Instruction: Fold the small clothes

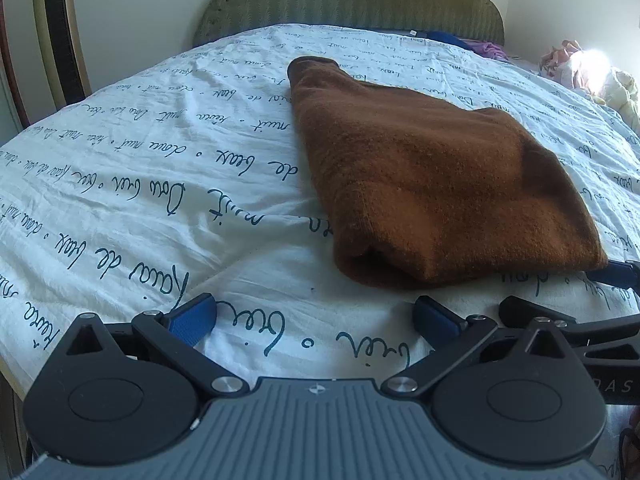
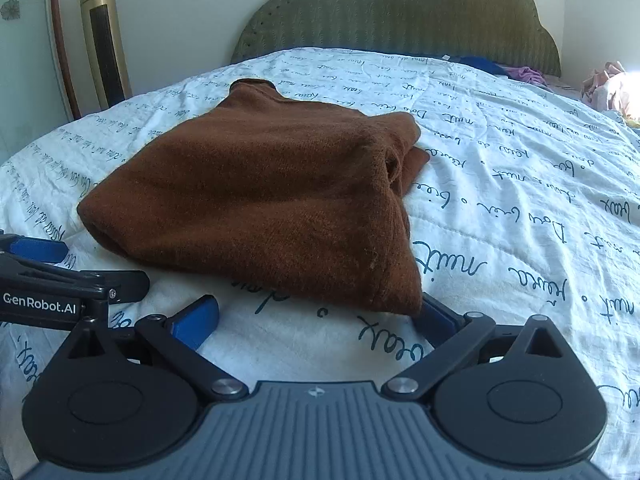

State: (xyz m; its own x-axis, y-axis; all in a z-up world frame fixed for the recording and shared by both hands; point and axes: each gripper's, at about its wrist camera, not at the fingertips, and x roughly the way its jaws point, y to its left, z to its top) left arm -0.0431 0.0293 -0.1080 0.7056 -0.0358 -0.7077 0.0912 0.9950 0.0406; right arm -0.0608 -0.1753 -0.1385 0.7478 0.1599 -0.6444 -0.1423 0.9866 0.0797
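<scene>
A brown knitted sweater [image 1: 420,168] lies folded on the white bedsheet with blue script [image 1: 140,184], its neck toward the headboard. It also shows in the right wrist view [image 2: 256,196]. My left gripper [image 1: 316,322] is open and empty, on the sheet just short of the sweater's near left corner. My right gripper [image 2: 316,320] is open and empty at the sweater's near right corner; its right finger [image 2: 438,318] sits under that corner's edge. Each gripper shows at the side of the other's view.
A green padded headboard [image 2: 400,12] stands at the far end. A gold tower fan [image 2: 104,36] stands at the left by the wall. Blue and purple clothes [image 2: 504,70] lie near the headboard, and a pale heap [image 1: 592,76] lies at the far right.
</scene>
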